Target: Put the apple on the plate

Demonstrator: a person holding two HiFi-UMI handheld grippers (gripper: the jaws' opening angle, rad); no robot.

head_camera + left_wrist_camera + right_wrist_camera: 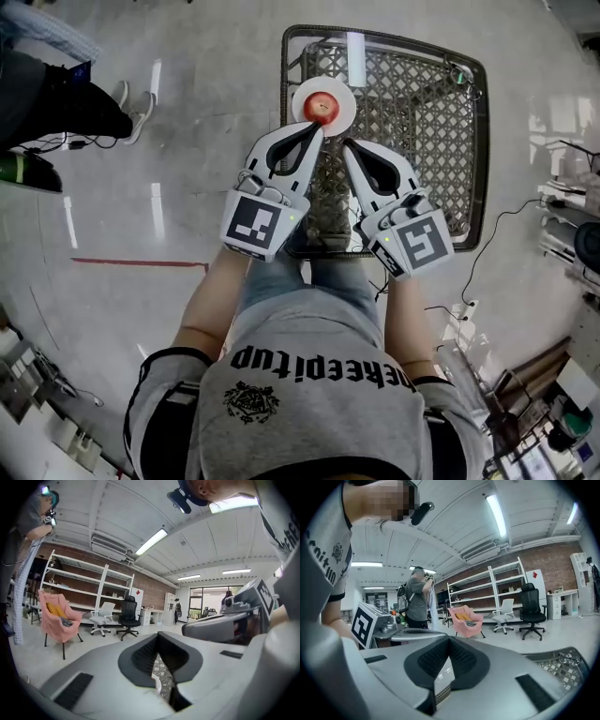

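A: Head view first: is the apple (321, 106) on the plate (345, 91) yet?

B: It is. It sits on the white plate just ahead of the left gripper (315, 131) and ahead and to the left of the right gripper (347, 146). Neither one holds it.

A: How do the jaws stand?

B: In each gripper view the pair is pressed together with nothing between. Only a sliver of lattice shows through the gap behind the tips.

A: So what is left?

B: Going by that, the placing looks done. At most the person has to draw the grippers clear.

A: And the surface?

B: A dark woven-lattice counter (422, 103) with a metal rim lies below and ahead of both grippers. It stands on a pale, glossy floor (187, 159) marked with red tape (141, 263).

A: The room?

B: Ahead of the left gripper are a pink armchair (58, 616), white shelving (84, 581) against a brick wall (150, 590), and a black office chair (128, 613). Strip lights (151, 542) run overhead. Ahead-left of the right gripper another person (416, 599) stands.
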